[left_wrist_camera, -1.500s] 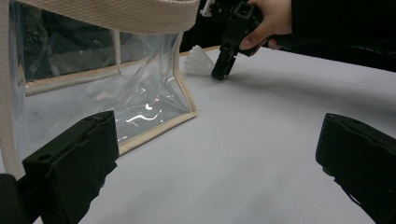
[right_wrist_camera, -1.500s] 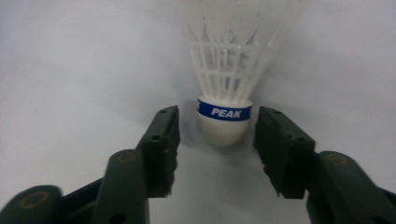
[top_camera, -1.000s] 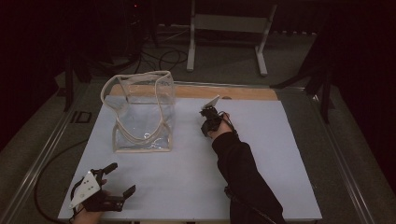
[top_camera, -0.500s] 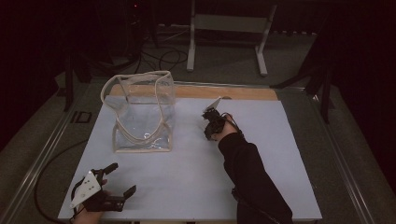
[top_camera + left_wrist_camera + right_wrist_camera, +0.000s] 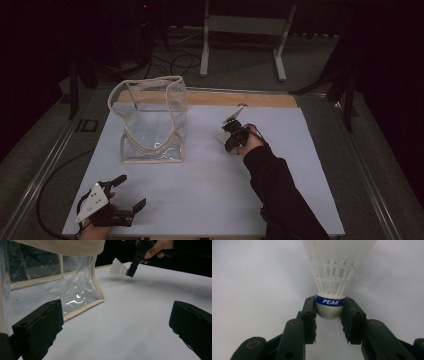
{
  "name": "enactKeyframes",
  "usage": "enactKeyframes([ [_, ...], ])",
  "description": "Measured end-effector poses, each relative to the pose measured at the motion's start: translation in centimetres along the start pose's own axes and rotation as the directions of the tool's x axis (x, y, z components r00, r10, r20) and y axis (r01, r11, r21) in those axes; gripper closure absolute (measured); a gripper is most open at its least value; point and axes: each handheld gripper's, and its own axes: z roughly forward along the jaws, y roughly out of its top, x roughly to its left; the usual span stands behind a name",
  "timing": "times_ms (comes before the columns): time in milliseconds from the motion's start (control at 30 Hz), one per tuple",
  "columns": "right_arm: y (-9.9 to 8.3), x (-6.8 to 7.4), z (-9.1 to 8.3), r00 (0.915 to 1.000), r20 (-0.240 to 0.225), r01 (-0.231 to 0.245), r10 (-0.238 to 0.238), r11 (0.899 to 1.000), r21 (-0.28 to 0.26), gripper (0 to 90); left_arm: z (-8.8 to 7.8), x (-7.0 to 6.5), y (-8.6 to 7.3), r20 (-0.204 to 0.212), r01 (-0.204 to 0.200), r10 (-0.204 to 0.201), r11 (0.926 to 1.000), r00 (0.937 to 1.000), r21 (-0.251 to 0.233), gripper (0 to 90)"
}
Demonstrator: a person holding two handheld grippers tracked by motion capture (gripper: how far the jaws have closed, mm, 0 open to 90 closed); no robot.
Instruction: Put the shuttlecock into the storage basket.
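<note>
Between the jaws of my right gripper (image 5: 329, 315) sat the shuttlecock (image 5: 334, 272), clamped by its white cork base, with the blue band reading PEAK just at the level of the jaw tips. Its white plastic skirt pointed straight away from the gripper, out beyond the fingertips, and the pale table (image 5: 249, 277) lay behind it. From the left gripper view I saw the same shuttlecock (image 5: 118, 268) held clear above the table surface, skirt toward the bag, with the right gripper (image 5: 130, 272) angled down from the hand (image 5: 155, 248) that carried it.

From the high view, the right gripper (image 5: 231, 134) hung over the far middle of the table (image 5: 210, 200), and the shuttlecock (image 5: 223, 135) showed as a small pale shape at its tip, too small for me to tell more. The clear plastic bag (image 5: 152, 122) with its cream trim stood upright to the left of it, near but apart, its mouth open at the top.

My left gripper (image 5: 131, 192) rested at the near left corner of the table, well apart from the bag and the shuttlecock, its jaws spread wide with nothing between them.
</note>
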Motion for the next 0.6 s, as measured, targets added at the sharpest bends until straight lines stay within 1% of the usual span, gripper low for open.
enactKeyframes([
  [67, -0.4, -0.1, -0.2, 0.9998, -0.014, 0.015, -0.016, 1.000, -0.004, 66.2, 0.0, 0.0, 0.0, 0.000, 0.001, -0.001, 1.0000, 1.0000, 0.001, 0.3],
  [167, -1.1, -0.2, -0.5, 0.9994, -0.016, 0.031, -0.031, 0.999, -0.013, 66.2, 0.0, 0.0, 0.0, 0.000, 0.001, -0.001, 1.0000, 1.0000, 0.001, 0.4],
  [233, -1.4, -0.2, -0.8, 0.9993, -0.023, 0.029, -0.029, 0.999, -0.023, 66.2, 0.0, 0.0, 0.0, -0.001, 0.000, 0.000, 1.0000, 1.0000, 0.001, 0.3],
  [300, -1.8, -0.4, -1.0, 0.9987, -0.030, 0.042, -0.042, 0.999, -0.031, 66.2, 0.0, 0.0, 0.0, -0.001, 0.002, -0.002, 1.0000, 1.0000, 0.002, 0.3],
  [367, -2.0, -0.5, -1.2, 0.9987, -0.033, 0.036, -0.037, 0.999, -0.036, 66.3, 0.0, 0.0, 0.0, -0.001, 0.001, -0.001, 1.0000, 1.0000, 0.002, 0.3],
  [433, -2.4, -0.6, -1.5, 0.9977, -0.047, 0.046, -0.048, 0.998, -0.043, 66.2, 0.1, 0.0, 0.0, -0.001, 0.000, 0.000, 1.0000, 1.0000, 0.003, 0.3],
  [500, -2.7, -0.6, -1.7, 0.9972, -0.048, 0.056, -0.058, 0.998, -0.042, 66.3, 0.1, 0.0, 0.0, -0.001, 0.000, 0.000, 1.0000, 1.0000, 0.003, 0.3],
  [533, -2.9, -0.7, -1.8, 0.9961, -0.053, 0.068, -0.070, 0.997, -0.041, 66.2, 0.1, 0.0, 0.0, -0.001, 0.000, 0.000, 1.0000, 1.0000, 0.003, 0.3],
  [600, -3.0, -0.7, -1.9, 0.9961, -0.055, 0.068, -0.070, 0.997, -0.042, 66.3, 0.1, 0.0, 0.0, -0.001, 0.000, 0.000, 1.0000, 1.0000, 0.003, 0.3],
])
